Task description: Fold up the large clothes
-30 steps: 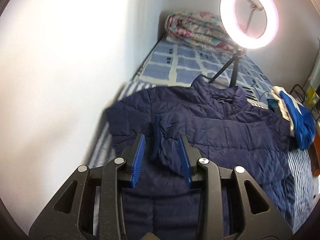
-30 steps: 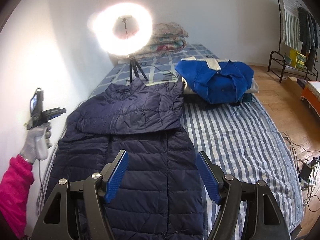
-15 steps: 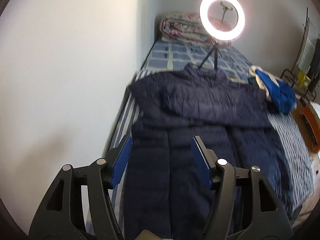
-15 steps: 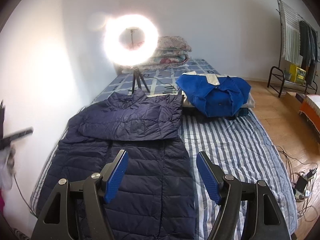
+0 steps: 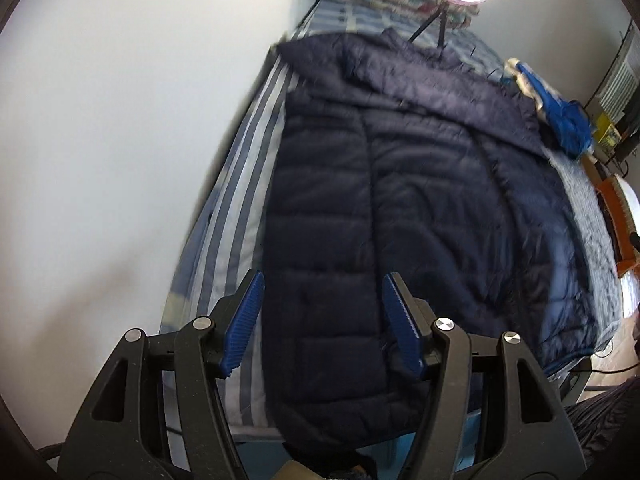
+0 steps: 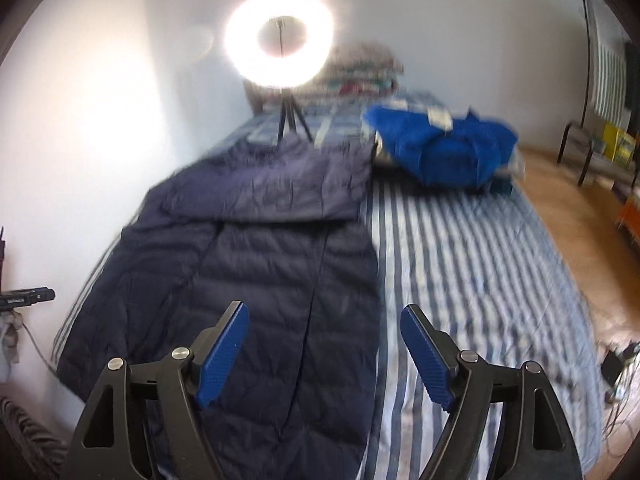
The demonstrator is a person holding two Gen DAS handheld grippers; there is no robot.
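A long navy quilted down coat [image 5: 400, 208] lies flat along the striped bed, its sleeves folded across the chest near the collar. In the right wrist view the coat [image 6: 248, 272] fills the bed's left half. My left gripper [image 5: 322, 324] hovers open above the coat's hem near the bed's foot, with nothing between its blue pads. My right gripper [image 6: 324, 354] hangs above the coat's lower right edge; its jaws are opening and hold nothing.
A lit ring light on a tripod [image 6: 280, 36] stands at the bed's head before folded quilts. A blue garment pile [image 6: 444, 148] lies on the bed's right side. The white wall [image 5: 120, 120] runs along the left edge. The wooden floor [image 6: 568, 208] carries a rack and cables.
My left gripper let go of the folded sleeve, opened and drew back from the chest to the hem. My right gripper sank a little toward the coat and widened.
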